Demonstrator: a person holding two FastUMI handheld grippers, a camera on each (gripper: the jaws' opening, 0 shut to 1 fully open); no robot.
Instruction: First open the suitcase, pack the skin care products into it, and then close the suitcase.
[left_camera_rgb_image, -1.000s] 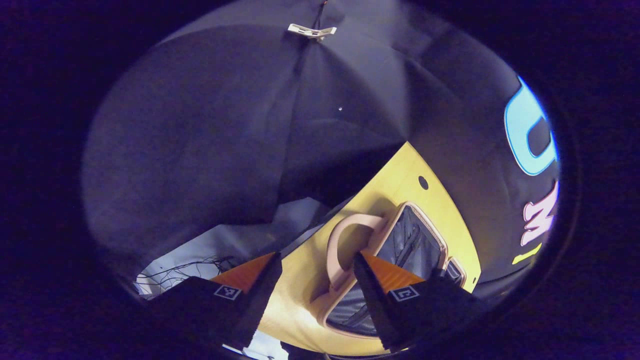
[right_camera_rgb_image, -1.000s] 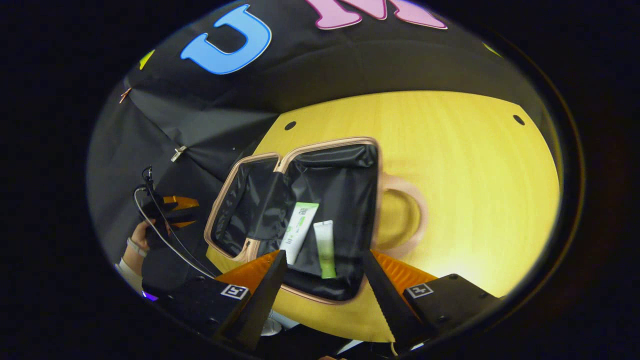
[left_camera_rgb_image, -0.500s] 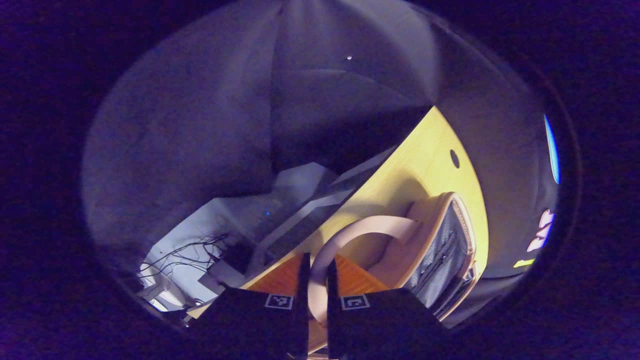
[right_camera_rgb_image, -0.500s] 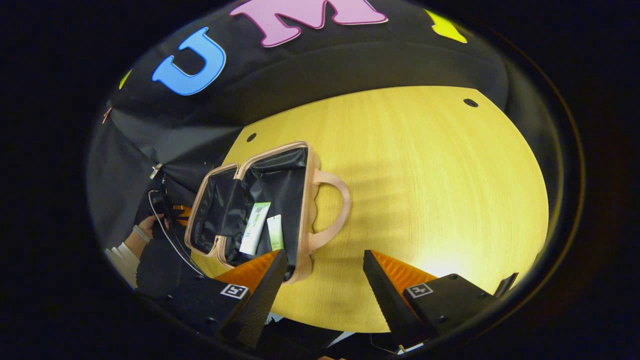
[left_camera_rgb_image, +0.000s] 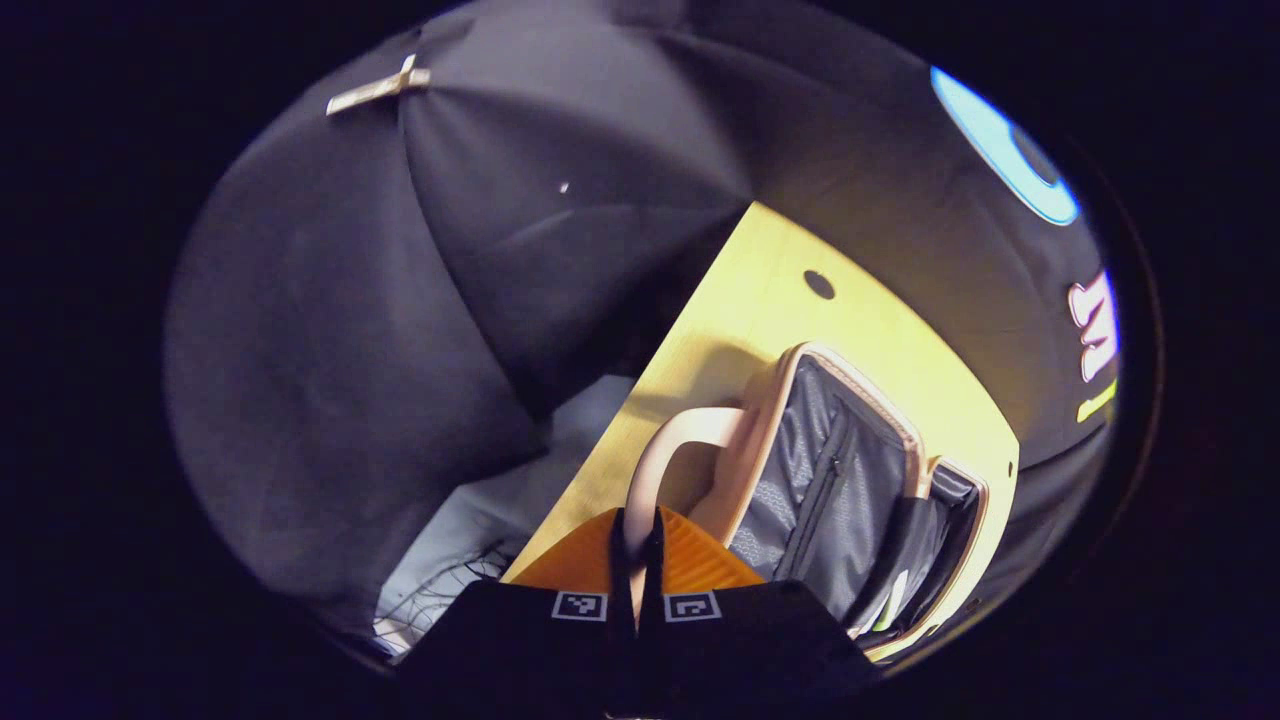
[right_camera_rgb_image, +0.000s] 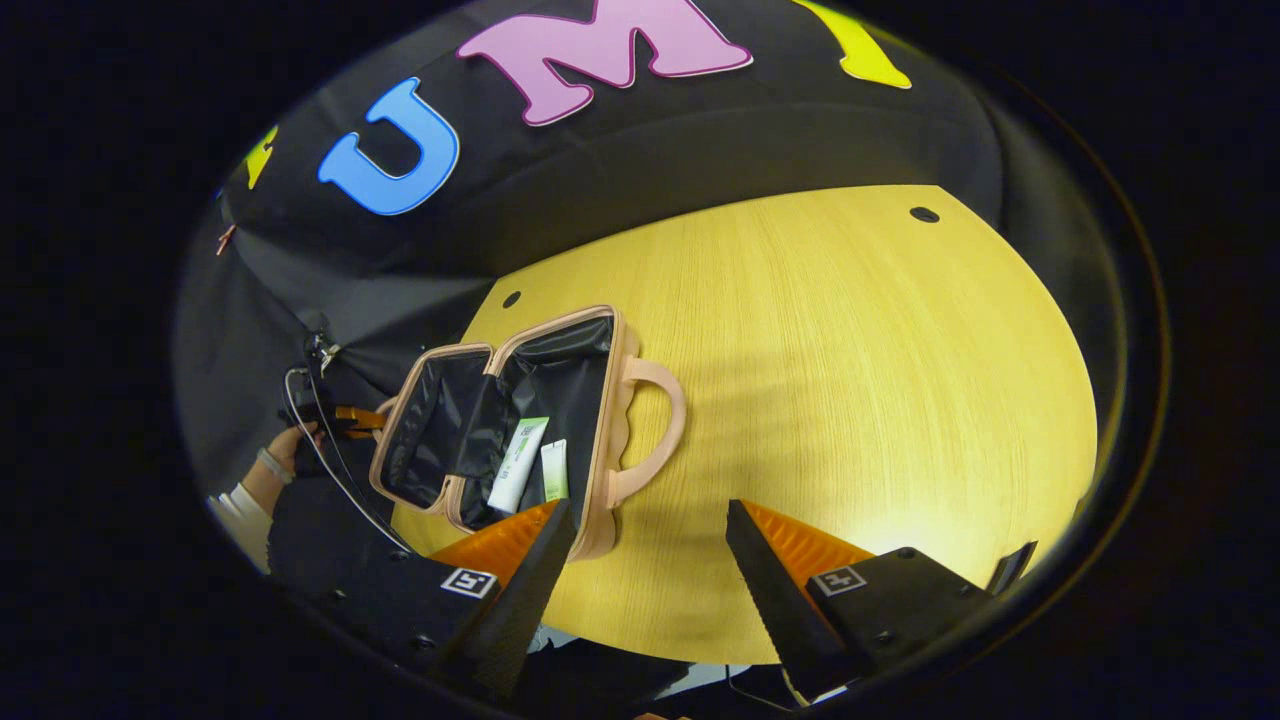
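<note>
Left gripper view: left tool (left_camera_rgb_image: 637, 560) is clamped on the suitcase handle (left_camera_rgb_image: 668, 450) at lower centre. Right gripper view: right tool (right_camera_rgb_image: 650, 560) stands apart above the surface (right_camera_rgb_image: 850, 360); two tubes (right_camera_rgb_image: 530, 465) lie in the open suitcase (right_camera_rgb_image: 520, 420).

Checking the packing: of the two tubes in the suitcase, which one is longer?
The white tube with a green end, lying nearer the hinge of the open suitcase. The pale green tube beside it, on the handle side, is shorter.
</note>
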